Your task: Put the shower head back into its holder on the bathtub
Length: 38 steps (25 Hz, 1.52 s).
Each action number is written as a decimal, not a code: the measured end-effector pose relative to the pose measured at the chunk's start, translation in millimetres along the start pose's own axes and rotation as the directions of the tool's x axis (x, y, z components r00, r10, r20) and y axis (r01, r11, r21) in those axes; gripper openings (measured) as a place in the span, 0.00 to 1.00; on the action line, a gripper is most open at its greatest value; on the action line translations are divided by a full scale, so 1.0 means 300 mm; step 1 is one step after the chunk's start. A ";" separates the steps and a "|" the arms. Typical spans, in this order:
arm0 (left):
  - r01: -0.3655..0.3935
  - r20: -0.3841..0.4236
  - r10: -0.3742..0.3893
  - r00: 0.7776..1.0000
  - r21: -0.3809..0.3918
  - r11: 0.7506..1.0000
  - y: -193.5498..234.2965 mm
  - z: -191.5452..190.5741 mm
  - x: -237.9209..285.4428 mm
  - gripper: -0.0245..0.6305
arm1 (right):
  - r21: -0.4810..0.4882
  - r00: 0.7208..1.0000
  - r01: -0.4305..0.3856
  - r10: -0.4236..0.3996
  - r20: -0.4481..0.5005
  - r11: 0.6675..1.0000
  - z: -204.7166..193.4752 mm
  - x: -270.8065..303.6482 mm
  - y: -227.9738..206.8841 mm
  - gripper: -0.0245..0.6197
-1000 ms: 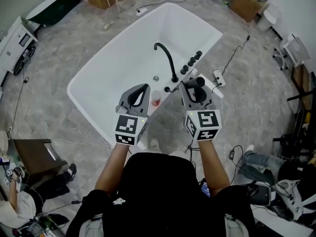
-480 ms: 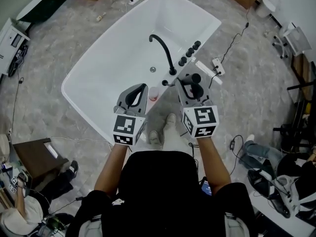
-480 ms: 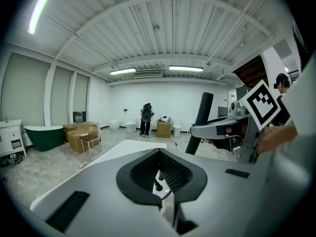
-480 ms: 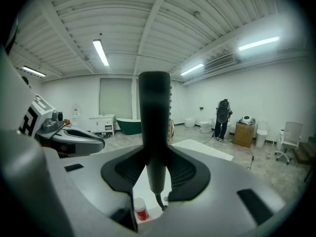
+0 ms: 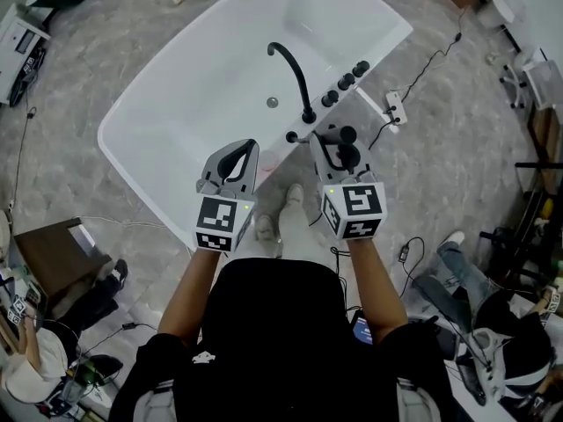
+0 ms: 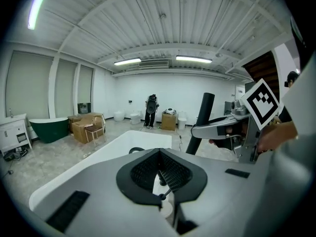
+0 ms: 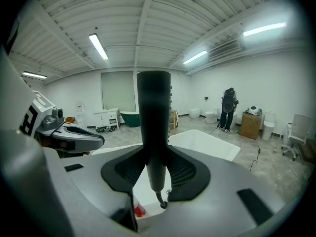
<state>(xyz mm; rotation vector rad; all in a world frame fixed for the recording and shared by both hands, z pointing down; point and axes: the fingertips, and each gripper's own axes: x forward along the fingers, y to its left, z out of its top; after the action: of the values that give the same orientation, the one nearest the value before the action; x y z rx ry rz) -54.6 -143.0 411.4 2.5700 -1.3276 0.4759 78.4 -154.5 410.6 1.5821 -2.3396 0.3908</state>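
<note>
The black shower head [image 5: 345,147] stands upright between the jaws of my right gripper [image 5: 329,150], which is shut on its handle. It hangs just above the near rim of the white bathtub [image 5: 198,86], beside the small black holder [image 5: 293,136]. In the right gripper view the shower head [image 7: 154,112] rises straight up from the right gripper [image 7: 157,157], and its hose end [image 7: 161,204] shows below. My left gripper [image 5: 237,154] hovers over the same rim, shut and empty, as the left gripper view [image 6: 159,154] also shows.
A curved black faucet [image 5: 295,70] and a row of black knobs [image 5: 347,79] sit on the tub's right rim. A small cup with red in it [image 7: 139,210] stands on the rim. A power strip [image 5: 393,108] and cables lie on the floor to the right. The person's shoes [image 5: 290,197] are at the tub's edge.
Both grippers have drawn slightly back and down along the near rim as the person shifted. The right one still holds the shower head, and the shoes have come into view.
</note>
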 end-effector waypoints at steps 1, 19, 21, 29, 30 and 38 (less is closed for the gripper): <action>-0.002 -0.009 0.002 1.000 -0.009 1.000 0.009 -0.011 0.020 0.06 | -0.001 1.000 -0.007 0.007 -0.012 1.000 -0.014 0.021 -0.007 0.26; -0.042 -0.152 0.025 0.988 -0.114 0.993 0.046 -0.263 0.237 0.06 | 0.008 0.973 -0.119 0.118 -0.199 0.993 -0.331 0.295 -0.061 0.26; -0.047 -0.169 0.026 0.985 -0.124 0.991 0.053 -0.289 0.275 0.06 | 0.009 0.968 -0.125 0.124 -0.219 0.992 -0.366 0.334 -0.090 0.26; -0.082 -0.216 0.047 0.975 -0.158 0.984 0.105 -0.386 0.339 0.06 | -0.009 0.940 -0.153 0.142 -0.309 0.988 -0.535 0.473 -0.124 0.26; -0.083 -0.219 0.047 0.975 -0.158 0.984 0.104 -0.399 0.323 0.06 | -0.016 0.936 -0.158 0.145 -0.320 0.987 -0.556 0.471 -0.110 0.26; -0.101 -0.230 0.061 0.971 -0.163 0.981 0.138 -0.459 0.228 0.06 | -0.068 0.903 -0.205 0.162 -0.398 0.976 -0.735 0.515 0.000 0.26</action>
<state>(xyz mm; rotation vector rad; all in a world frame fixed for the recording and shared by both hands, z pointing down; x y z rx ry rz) -77.3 -172.9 566.2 2.2536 -1.3342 0.6149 42.6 -202.7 673.1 1.1133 -2.1582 0.5544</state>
